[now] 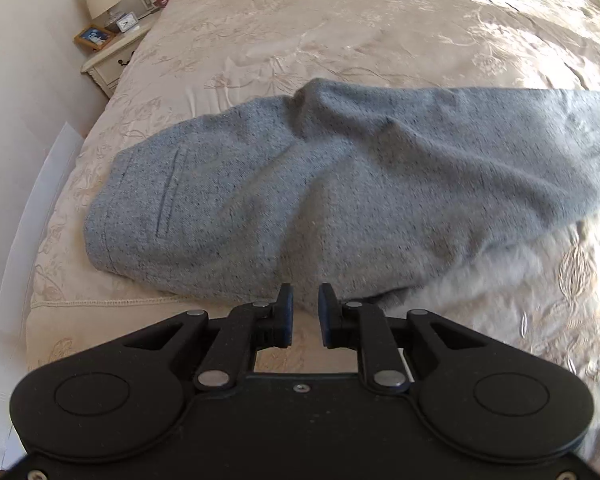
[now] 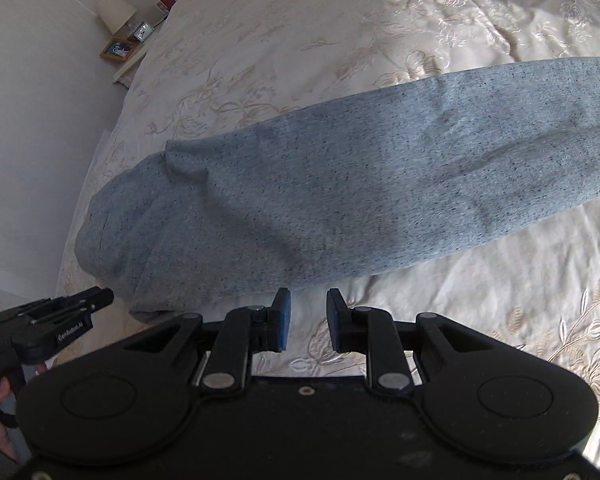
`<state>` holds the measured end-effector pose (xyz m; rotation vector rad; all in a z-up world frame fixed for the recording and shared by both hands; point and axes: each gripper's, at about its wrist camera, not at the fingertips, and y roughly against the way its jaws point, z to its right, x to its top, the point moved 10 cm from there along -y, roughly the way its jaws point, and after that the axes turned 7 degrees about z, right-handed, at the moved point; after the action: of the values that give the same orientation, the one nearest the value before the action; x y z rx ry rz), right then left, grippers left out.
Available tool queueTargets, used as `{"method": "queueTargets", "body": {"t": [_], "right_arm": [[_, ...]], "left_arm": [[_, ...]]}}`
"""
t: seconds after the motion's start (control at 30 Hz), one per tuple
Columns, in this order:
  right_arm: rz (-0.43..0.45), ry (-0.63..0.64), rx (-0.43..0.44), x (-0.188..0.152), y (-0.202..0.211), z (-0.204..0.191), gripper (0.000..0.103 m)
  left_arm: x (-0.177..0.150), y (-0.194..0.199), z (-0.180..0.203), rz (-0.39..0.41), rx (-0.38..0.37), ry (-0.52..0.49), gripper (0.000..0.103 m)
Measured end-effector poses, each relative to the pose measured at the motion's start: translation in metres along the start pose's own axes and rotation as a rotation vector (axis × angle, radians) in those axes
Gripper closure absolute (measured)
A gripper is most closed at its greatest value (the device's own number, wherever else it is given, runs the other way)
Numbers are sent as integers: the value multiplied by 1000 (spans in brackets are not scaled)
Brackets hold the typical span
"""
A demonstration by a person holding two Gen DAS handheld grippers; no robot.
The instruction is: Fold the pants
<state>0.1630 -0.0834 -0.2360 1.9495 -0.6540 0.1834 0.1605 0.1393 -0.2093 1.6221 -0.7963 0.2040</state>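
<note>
A: Where are the pants [image 1: 284, 184] right now?

B: Lying across the bed [image 1: 340, 28], on the embroidered cream cover. The waist end with the slit pocket [image 1: 172, 194] sits near the bed's edge, on the side of the nightstand [image 1: 112, 56], and the legs run off to the right. They look already doubled lengthwise, one leg on the other, though the blur makes that hard to confirm.

A: And the tongs?

B: Both released. The left tongs [image 1: 305, 308] hang over the near hem with nothing between the pads; the right tongs [image 2: 308, 314] stand just short of the cloth, also bare.

A: Why there?

B: I'd judge both are lined along the near long edge so each can pinch it. The left tongs also show in the right view [image 2: 80, 304], down by the waist corner.
</note>
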Motion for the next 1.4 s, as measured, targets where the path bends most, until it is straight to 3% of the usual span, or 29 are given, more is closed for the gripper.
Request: {"method": "queueTargets", "body": {"t": [0.2, 0.43, 0.53, 0.73, 0.8, 0.83, 0.9, 1.03, 1.17, 1.2, 1.33, 1.4], "right_arm": [[4, -20, -13, -19, 0, -17, 80], [1, -64, -30, -28, 6, -11, 80], [-5, -64, -21, -29, 8, -11, 80], [-17, -54, 6, -30, 10, -11, 80], [-22, -51, 16, -30, 10, -12, 80], [-25, -49, 17, -30, 8, -13, 80], [-34, -52, 18, -33, 7, -12, 80], [-40, -45, 21, -35, 10, -12, 80], [-43, -23, 21, -35, 6, -15, 80], [-48, -21, 23, -35, 3, -17, 80], [-30, 14, 31, -24, -2, -29, 80], [-11, 20, 39, -16, -4, -35, 80]], "left_arm": [[-13, -12, 7, -36, -6, 9, 78], [-15, -19, 16, -58, -29, 27, 77], [-16, -19, 20, -64, -15, 53, 57], [-12, -38, 16, -98, 58, 102, 56], [-13, -52, 20, -158, 79, 56, 67], [-13, -55, 19, -187, 92, 45, 89], [0, -43, 9, -208, 71, 131, 89], [30, -10, -15, -141, 61, 208, 89], [7, -29, -8, -268, 40, 175, 89], [4, -28, -3, -275, 39, 142, 89], [14, -10, 12, -170, 94, -29, 89], [-9, -29, 15, -250, 76, -20, 89]]}}
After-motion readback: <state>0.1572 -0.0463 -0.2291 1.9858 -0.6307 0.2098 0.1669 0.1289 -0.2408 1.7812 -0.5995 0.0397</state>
